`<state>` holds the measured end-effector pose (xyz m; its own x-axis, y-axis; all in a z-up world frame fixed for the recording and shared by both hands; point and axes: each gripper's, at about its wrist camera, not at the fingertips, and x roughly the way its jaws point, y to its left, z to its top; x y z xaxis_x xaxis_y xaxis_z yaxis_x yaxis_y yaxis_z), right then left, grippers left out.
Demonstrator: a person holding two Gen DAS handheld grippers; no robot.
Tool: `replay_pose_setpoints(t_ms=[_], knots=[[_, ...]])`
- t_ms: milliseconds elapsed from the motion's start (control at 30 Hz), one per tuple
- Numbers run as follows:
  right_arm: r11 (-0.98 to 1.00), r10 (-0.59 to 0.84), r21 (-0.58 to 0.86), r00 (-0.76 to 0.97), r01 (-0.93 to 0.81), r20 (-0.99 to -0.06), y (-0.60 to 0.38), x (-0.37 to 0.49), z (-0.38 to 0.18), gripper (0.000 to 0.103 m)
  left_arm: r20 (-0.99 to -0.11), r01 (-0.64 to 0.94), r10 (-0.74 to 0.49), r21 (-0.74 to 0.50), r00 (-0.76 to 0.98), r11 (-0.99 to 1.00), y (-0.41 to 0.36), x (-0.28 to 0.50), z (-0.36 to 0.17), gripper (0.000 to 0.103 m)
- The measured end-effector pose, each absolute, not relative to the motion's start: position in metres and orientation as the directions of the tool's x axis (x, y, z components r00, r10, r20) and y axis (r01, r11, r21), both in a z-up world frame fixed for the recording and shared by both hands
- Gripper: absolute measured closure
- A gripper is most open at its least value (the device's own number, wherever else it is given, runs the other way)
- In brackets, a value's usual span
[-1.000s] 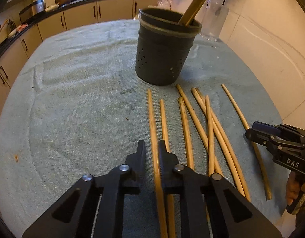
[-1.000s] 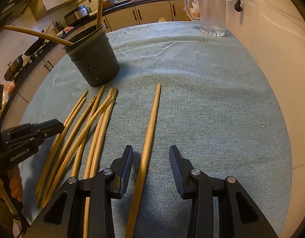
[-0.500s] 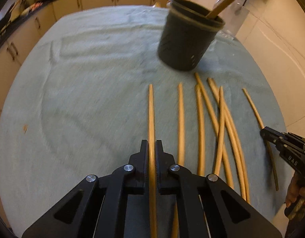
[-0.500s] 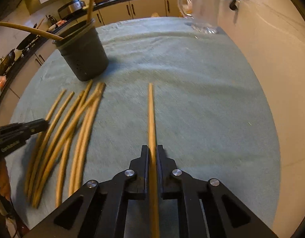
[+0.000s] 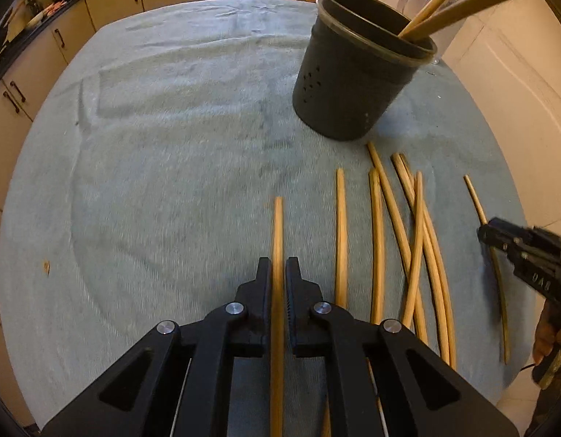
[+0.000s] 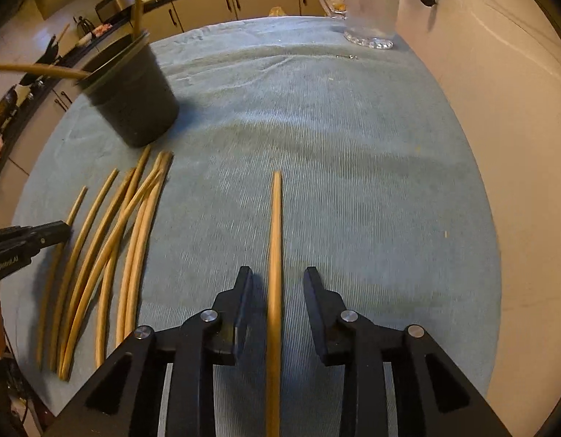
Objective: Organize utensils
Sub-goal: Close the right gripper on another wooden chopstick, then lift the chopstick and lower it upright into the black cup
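A dark perforated utensil holder point(image 5: 357, 76) stands on the grey-green cloth with two wooden chopsticks point(image 5: 448, 3) leaning in it; it also shows in the right wrist view point(image 6: 134, 105). My left gripper point(image 5: 278, 273) is shut on one wooden chopstick point(image 5: 277, 233). Several more chopsticks point(image 5: 400, 233) lie in a row to its right. My right gripper point(image 6: 278, 284) is open, its jaws either side of a single chopstick point(image 6: 276, 225) that lies on the cloth. The left gripper's tip point(image 6: 43, 235) shows at the left of that view.
A glass mug point(image 6: 368, 3) stands at the far right edge of the table by the wall. Kitchen cabinets point(image 6: 244, 0) and a dark counter run behind the table. The right gripper and hand point(image 5: 532, 258) sit over the rightmost chopstick. The cloth point(image 5: 153, 145) is wrinkled.
My left gripper closed on a chopstick and holds it. My right gripper closed on its chopstick half a second ago and now stands open again, the chopstick between its jaws.
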<state>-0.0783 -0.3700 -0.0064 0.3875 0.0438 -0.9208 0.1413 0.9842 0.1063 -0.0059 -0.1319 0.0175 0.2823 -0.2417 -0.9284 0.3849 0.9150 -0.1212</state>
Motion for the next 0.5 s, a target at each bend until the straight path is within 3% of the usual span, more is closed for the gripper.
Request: replay_pose_setpoints(t_ms=[267, 333, 500], knots=[[0.992, -0.012, 0.031, 0.335, 0.123, -0.942, -0.365, -0.033, -0.007, 0.074, -0.912, 0.386, -0.272, -0.142, 0.307, 0.911, -0.136, 0.003, 0.016, 0.096], [0.991, -0.004, 0.043, 0.349, 0.126, -0.937, -0.363, -0.034, -0.006, 0.097, -0.903, 0.384, -0.283, -0.148, 0.324, 0.911, -0.133, -0.002, 0.017, 0.098], [0.988, 0.022, 0.084, 0.421, 0.13, -0.907, -0.363, -0.052, 0.004, 0.097, -0.869, 0.363, -0.295, -0.146, 0.398, 0.92, -0.124, -0.016, 0.034, 0.098]])
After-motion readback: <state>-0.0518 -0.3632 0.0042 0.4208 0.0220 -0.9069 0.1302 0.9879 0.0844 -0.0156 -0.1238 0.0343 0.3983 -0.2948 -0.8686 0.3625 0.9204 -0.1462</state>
